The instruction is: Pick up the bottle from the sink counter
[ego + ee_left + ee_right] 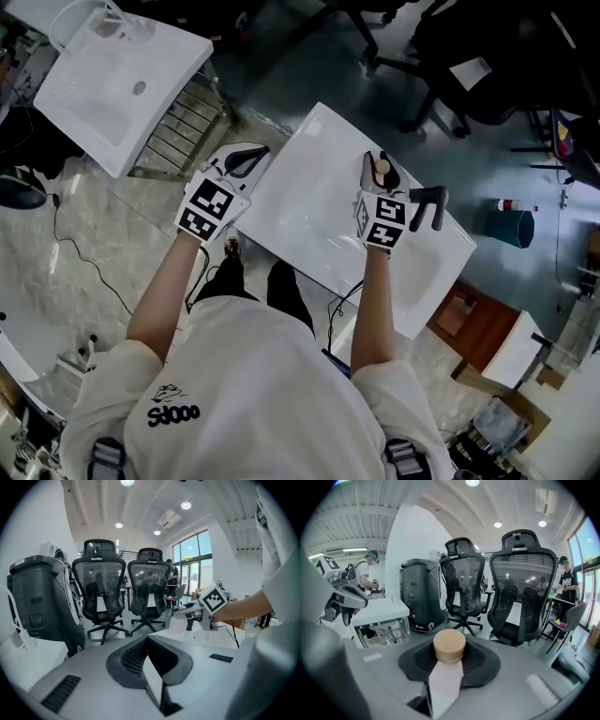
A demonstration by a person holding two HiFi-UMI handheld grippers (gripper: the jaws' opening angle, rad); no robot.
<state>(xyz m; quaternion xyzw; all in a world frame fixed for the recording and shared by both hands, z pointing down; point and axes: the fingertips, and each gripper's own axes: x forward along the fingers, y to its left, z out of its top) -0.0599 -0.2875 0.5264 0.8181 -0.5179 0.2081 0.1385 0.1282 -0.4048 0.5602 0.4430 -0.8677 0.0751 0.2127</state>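
Note:
A pale pink bottle (445,679) with a tan wooden cap (449,645) stands upright between the jaws of my right gripper (443,691), which is shut on its body. In the head view the cap (382,168) shows at the right gripper (376,172), lifted above the white sink counter (309,211) near its far edge. My left gripper (244,159) hovers at the counter's left edge. Its jaws (157,686) meet with nothing between them.
A black faucet (427,203) stands on the counter just right of the right gripper. A second white sink (117,70) lies on the floor at upper left, with a metal rack beside it. Black office chairs (527,588) and a dark bin (419,599) stand beyond.

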